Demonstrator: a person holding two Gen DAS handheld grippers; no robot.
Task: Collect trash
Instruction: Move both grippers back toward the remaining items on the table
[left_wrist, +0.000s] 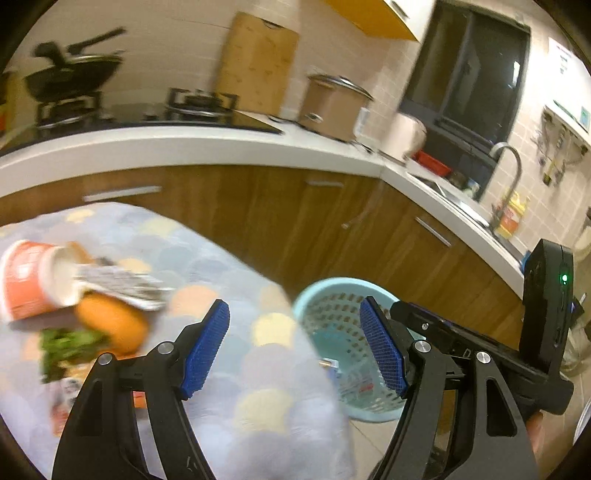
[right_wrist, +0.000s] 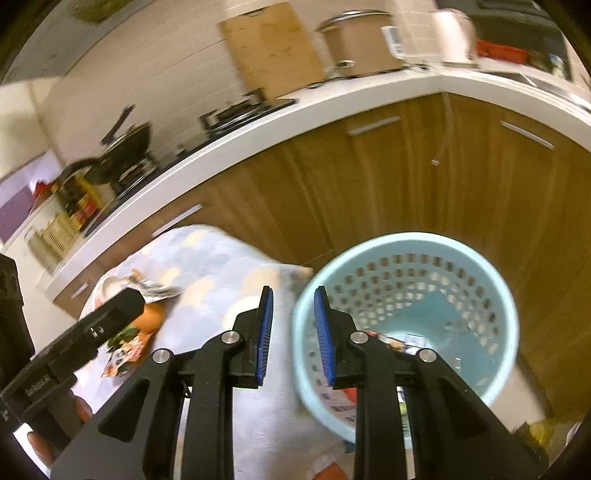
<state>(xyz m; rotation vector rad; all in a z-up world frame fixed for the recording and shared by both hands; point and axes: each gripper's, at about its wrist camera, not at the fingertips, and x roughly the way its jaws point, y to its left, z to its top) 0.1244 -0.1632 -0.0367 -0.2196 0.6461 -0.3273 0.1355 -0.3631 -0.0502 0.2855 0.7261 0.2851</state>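
A light blue perforated trash basket (left_wrist: 343, 325) (right_wrist: 410, 310) stands on the floor by the table's right edge, with some wrappers (right_wrist: 391, 341) inside. On the patterned tablecloth (left_wrist: 229, 280) lie a tipped orange-and-white cup (left_wrist: 33, 277), a silvery wrapper (left_wrist: 122, 284), an orange object (left_wrist: 114, 321) and a printed green packet (left_wrist: 70, 350). My left gripper (left_wrist: 295, 347) is open and empty, over the table edge. My right gripper (right_wrist: 293, 338) is partly open and empty, its fingers straddling the basket's near rim.
A white counter (left_wrist: 184, 144) with wooden cabinets (left_wrist: 295, 218) runs behind the table. On it are a stove with a black wok (left_wrist: 70, 74), a cutting board (left_wrist: 258, 59) and a brown pot (left_wrist: 332, 103). A sink with a faucet (left_wrist: 511, 177) is at the right.
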